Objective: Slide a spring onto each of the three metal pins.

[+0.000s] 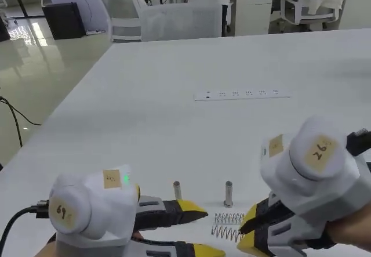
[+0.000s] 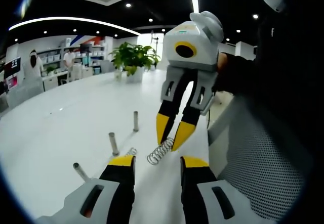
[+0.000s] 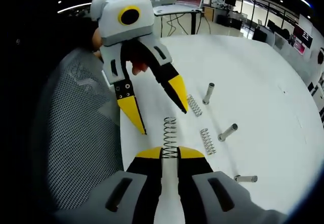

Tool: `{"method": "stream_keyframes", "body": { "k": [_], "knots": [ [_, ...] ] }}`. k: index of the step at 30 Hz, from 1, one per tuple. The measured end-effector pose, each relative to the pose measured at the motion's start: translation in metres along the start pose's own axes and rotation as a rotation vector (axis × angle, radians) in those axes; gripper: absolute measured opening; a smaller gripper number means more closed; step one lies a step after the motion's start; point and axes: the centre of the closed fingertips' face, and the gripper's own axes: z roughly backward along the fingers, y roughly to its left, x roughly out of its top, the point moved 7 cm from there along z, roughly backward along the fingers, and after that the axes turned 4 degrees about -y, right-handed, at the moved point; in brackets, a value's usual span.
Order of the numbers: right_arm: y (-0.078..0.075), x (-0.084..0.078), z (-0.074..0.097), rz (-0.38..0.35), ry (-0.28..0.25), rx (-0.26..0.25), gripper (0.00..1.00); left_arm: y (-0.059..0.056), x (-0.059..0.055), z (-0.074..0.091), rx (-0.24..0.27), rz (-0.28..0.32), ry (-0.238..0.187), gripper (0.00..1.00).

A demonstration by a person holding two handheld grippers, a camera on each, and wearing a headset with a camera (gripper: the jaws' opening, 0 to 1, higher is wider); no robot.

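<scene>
White bench point(image 1: 145, 123) stretching way out, office chairs point(image 1: 295, 7) parked behind it and a power strip point(image 1: 240, 94) lying flat further along the top. Closer in you've got the three metal pins standing on the bench. In the left gripper view they make a loose row: far pin point(image 2: 135, 121), middle pin point(image 2: 114, 143), near pin point(image 2: 80, 171), all of them bare.

The right gripper point(image 3: 169, 154) has its jaws pinched together on the end of the held spring point(image 3: 169, 130), which pokes straight out ahead of the yellow tips, low over the bench. The other two are just lying loose on the surface. The second spring point(image 3: 194, 105) sits right by one tip of the other gripper, and the third spring point(image 3: 206, 140) lies between the held spring and the pins.

The left gripper point(image 2: 158, 162) has its jaws well apart with nothing in them. It's aimed across at the right gripper, so the two face each other tip to tip, with the held spring down between them, just short of the pins
</scene>
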Motion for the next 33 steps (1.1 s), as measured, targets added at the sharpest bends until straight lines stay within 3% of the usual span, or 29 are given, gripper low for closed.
{"method": "stream_keyframes", "body": {
  "k": [6,14,20,24,33],
  "knots": [
    [0.009,-0.001,-0.004,0.053,0.016,0.052,0.08,-0.006,-0.001,-0.002,-0.041,-0.016,0.01,0.24],
    [0.016,0.0,-0.004,0.11,0.015,0.086,0.08,-0.018,-0.011,-0.006,-0.118,-0.062,0.072,0.13],
    [0.021,-0.002,-0.006,0.135,0.032,0.109,0.08,-0.019,-0.011,-0.005,-0.123,-0.079,0.071,0.05],
    [0.02,-0.001,-0.005,0.148,0.03,0.106,0.08,-0.02,-0.011,-0.005,-0.127,-0.087,0.073,0.04],
    [0.016,0.007,0.006,0.116,-0.051,0.099,0.08,-0.017,-0.011,-0.005,-0.117,-0.109,0.076,0.03]
  ]
}}
